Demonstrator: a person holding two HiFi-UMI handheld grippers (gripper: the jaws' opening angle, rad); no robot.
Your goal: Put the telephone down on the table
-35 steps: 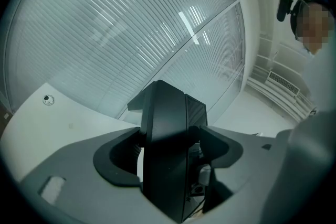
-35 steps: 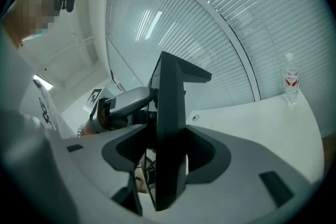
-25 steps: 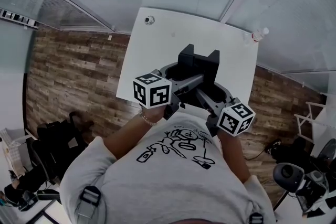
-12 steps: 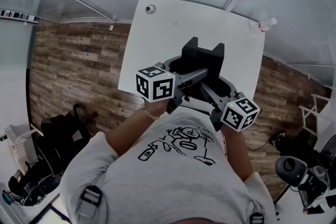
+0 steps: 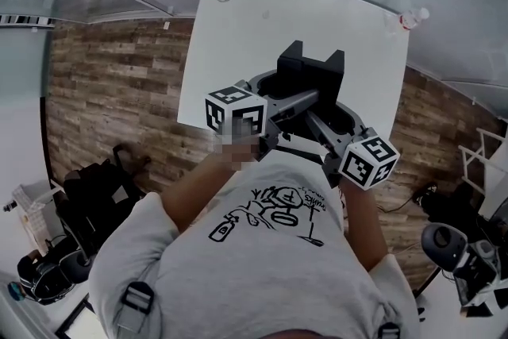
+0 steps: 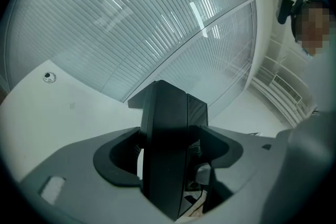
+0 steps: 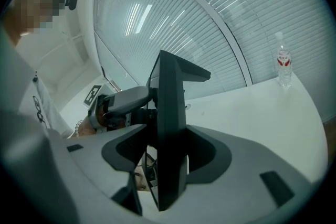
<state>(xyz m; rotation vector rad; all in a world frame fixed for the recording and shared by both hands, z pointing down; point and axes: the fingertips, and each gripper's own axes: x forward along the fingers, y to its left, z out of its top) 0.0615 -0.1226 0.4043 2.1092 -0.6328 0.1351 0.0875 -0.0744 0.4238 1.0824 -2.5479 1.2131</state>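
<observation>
Telephone [image 5: 311, 75] upright, long axis vert., over table [image 5: 238, 28].

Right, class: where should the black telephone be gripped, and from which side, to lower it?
Grip the telephone at its near end, left gripper from near left, right gripper from near right: there it presents a thin upright slab the jaws span.

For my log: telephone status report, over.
Left gripper, right gripper: both shut on black blocky telephone. Held over white table. Clear bottle at far corner, no obstruction.
</observation>
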